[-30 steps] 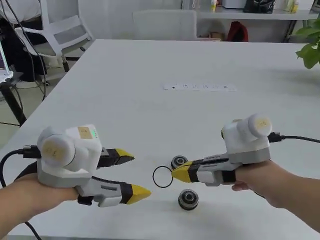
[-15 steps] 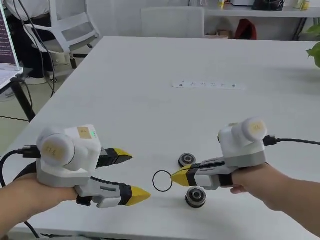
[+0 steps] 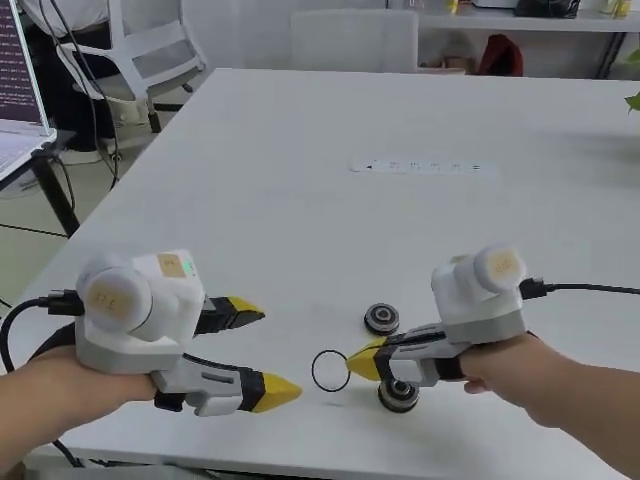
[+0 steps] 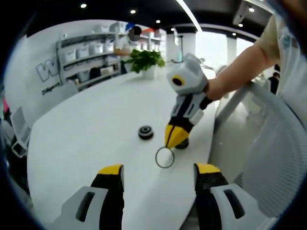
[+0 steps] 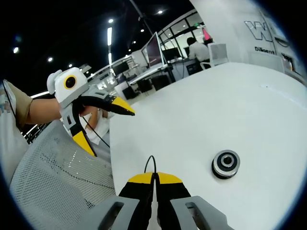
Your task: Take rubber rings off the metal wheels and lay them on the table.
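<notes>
My right gripper [image 3: 356, 363] is shut on a thin black rubber ring [image 3: 330, 370], which hangs just above the white table [image 3: 300, 200] with a faint shadow under it. In the right gripper view its jaws [image 5: 154, 178] pinch the ring [image 5: 149, 164]. One metal wheel [image 3: 381, 319] lies just beyond the gripper, and another wheel [image 3: 398, 394] sits partly hidden under it. My left gripper [image 3: 264, 350] is open and holds nothing, left of the ring. In the left gripper view the ring [image 4: 164, 157] hangs ahead of the open jaws [image 4: 159, 170].
A white power strip [image 3: 425, 167] lies mid-table. Chairs [image 3: 355, 40] stand at the far end and a laptop [image 3: 15, 90] on a side desk at the left. The table's near edge runs close below both grippers.
The head camera has shifted. My right gripper has carried the ring a little toward the near edge, away from the farther wheel. The left gripper stays open and still.
</notes>
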A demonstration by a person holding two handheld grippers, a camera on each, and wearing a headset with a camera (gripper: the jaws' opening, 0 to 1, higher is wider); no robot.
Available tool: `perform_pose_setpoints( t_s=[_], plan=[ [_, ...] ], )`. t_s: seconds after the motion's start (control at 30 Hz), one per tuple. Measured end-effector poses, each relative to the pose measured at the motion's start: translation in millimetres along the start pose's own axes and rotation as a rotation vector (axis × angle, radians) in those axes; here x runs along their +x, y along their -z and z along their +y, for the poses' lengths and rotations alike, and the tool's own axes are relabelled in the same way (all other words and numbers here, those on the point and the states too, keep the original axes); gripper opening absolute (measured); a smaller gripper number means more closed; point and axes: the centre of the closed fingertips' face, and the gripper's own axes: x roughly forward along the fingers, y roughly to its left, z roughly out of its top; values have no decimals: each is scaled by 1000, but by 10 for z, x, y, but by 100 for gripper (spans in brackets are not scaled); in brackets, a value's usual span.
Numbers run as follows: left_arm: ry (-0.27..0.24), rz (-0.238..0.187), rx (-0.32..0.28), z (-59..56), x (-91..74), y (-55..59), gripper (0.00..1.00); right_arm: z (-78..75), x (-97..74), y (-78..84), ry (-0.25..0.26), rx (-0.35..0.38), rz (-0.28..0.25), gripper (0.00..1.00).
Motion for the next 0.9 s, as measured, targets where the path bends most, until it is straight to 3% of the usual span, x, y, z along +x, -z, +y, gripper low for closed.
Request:
perform_pose_setpoints(
  t_s=[0.43, 0.9],
  plan=[
    [5, 16, 4, -16, 20, 41, 60, -38, 28, 101, 27, -24, 40, 0],
    [7, 23, 9, -9, 31, 39, 59, -83, 14, 96, 48, -34, 40, 3]
  ],
)
